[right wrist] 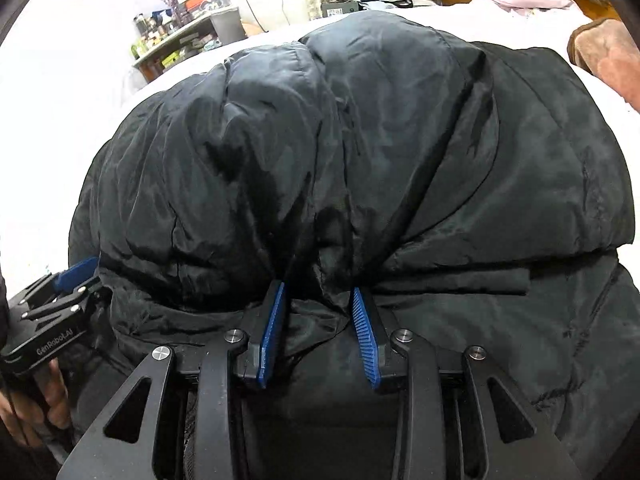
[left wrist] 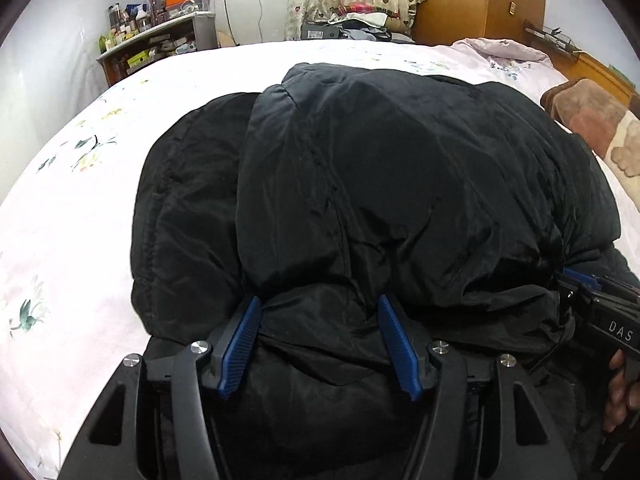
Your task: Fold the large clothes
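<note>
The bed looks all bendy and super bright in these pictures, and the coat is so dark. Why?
Left wrist view: the fisheye lens curves the bed edge, and black corners frame the picture; the sheet is washed out, while the black coat shows only faint folds. Right wrist view: the sheet is blown pure white, and the coat picks up a greyish sheen.

Bed (left wrist: 80, 216) under a pale floral sheet carries the bulky black coat (left wrist: 380, 184), a brown blanket (left wrist: 592, 120) far right
</note>
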{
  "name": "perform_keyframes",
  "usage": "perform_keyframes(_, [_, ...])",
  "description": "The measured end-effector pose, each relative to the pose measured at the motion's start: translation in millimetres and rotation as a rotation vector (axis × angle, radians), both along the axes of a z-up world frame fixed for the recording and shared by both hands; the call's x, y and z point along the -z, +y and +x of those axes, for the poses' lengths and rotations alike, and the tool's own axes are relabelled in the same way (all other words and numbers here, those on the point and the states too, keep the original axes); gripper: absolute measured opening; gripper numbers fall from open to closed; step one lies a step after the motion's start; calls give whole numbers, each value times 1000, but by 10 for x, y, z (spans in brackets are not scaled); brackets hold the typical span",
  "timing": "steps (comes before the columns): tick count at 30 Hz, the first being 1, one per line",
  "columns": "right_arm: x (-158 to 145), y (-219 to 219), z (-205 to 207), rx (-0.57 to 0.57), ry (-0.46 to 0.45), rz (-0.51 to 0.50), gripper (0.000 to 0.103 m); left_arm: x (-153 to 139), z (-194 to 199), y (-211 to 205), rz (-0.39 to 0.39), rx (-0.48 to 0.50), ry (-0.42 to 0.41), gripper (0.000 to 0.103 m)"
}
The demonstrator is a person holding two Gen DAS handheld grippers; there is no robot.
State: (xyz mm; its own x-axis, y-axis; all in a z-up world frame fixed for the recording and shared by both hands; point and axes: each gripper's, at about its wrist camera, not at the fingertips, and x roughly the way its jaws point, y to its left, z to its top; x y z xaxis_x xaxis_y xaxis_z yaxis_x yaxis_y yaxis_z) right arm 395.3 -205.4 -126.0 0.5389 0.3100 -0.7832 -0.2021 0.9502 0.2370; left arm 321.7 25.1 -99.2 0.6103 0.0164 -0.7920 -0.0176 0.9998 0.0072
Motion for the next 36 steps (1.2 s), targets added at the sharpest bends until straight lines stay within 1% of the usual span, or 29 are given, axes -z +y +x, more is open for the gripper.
perform_keyframes(2, [-53,-11,8,-4,26,16,36,-88,-48,33,-17,-5,21,64])
perform_keyframes(4, [-201,-90,-79,6,29,17,36,-197,-131,66,-24,-11,19,64])
perform_keyframes(5, [-291,-110,-148,14,5,15,36,-289,-201,89,-27,-13,1,64])
perform_keyframes(7, [-499,-139,-312,13,-76,1,36,-430,-338,76,-51,-1,-47,64])
perform_keyframes(9, [-566,-135,-395,10,-117,-8,36,-506,-408,32,-78,10,-77,64])
perform_keyframes(10, [-560,-109,-406,3,-122,-15,36,-505,-411,5,-94,19,-77,64])
perform_keyframes(11, [-488,-58,-375,-13,-105,-30,36,-464,-382,-38,-107,32,-67,64])
perform_keyframes(12, [-396,-15,-351,-24,-79,-43,36,-387,-334,-74,-100,40,-47,64])
perform_keyframes(14, [-97,66,-239,-33,11,-78,36,-138,-229,-103,-53,31,18,65])
perform_keyframes(15, [-28,68,-226,-33,10,-82,37,-22,-192,-87,-47,23,42,69])
perform_keyframes(16, [1,66,-229,-33,-3,-81,37,46,-180,-34,-72,17,42,69])
perform_keyframes(18, [-22,94,-206,-33,-5,-83,37,31,-171,22,-96,11,43,69])
perform_keyframes(21, [-142,-34,-390,-32,-13,-61,37,-84,-234,55,-79,13,38,69])
perform_keyframes(25, [-340,-275,-725,5,-47,-24,37,-255,-490,147,-112,-13,17,69])
perform_keyframes(28, [-504,-519,-1027,37,-57,-3,38,-398,-808,194,-125,-20,-6,69])
perform_keyframes(29, [-548,-603,-1152,46,-63,-2,43,-415,-921,204,-124,-18,-13,69])
perform_keyframes(31, [-637,-716,-1330,55,-73,-4,47,-509,-1177,221,-109,-14,-26,69])
perform_keyframes(33, [-692,-881,-1621,72,-84,-10,47,-584,-1374,237,-98,-8,-31,69])
perform_keyframes(36, [-731,-1006,-1807,114,-68,3,47,-640,-1623,305,-112,-13,-20,69])
